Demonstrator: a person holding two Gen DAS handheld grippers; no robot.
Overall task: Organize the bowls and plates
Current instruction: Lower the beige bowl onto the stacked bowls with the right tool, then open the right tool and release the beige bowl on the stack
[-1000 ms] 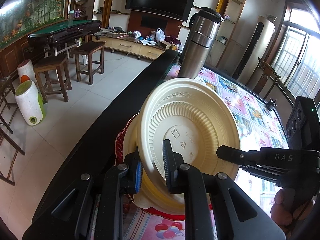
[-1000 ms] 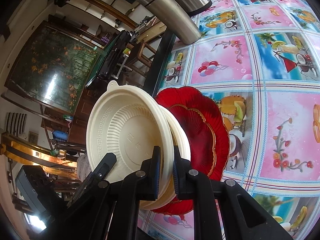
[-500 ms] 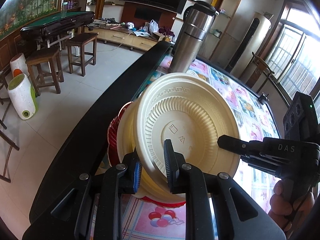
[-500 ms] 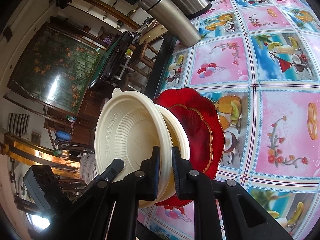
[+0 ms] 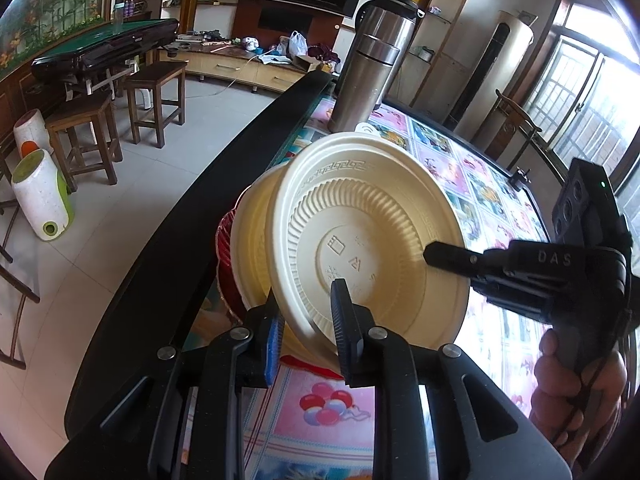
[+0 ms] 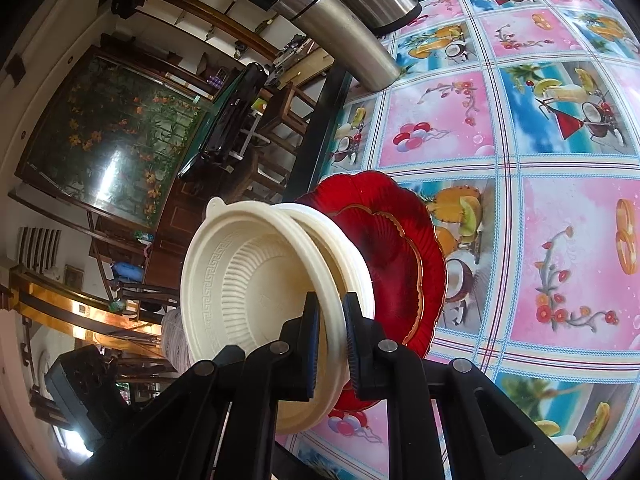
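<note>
A cream plastic bowl (image 5: pixel 360 216) is held tilted on edge above the table, its underside facing the left wrist camera. My left gripper (image 5: pixel 306 320) is shut on its lower rim. My right gripper (image 6: pixel 330 320) is shut on the same bowl (image 6: pixel 248 280) at another part of the rim, where I see its ribbed inside. One of the right gripper's fingertips (image 5: pixel 430 250) lies against the bowl's base. Behind it sits a second cream bowl (image 5: pixel 252 240) on a red plate (image 6: pixel 396 248), which lies on the patterned tablecloth (image 6: pixel 520 128).
A tall steel thermos (image 5: pixel 372 60) stands at the table's far end. The table's dark rim (image 5: pixel 200 208) runs along the left, with wooden stools (image 5: pixel 156 92) on the floor beyond. A hand (image 5: pixel 568 380) holds the right gripper's handle.
The top cream bowl has tipped further away from the second bowl, and the gap between them has widened. Both grippers keep their hold on its rim.
</note>
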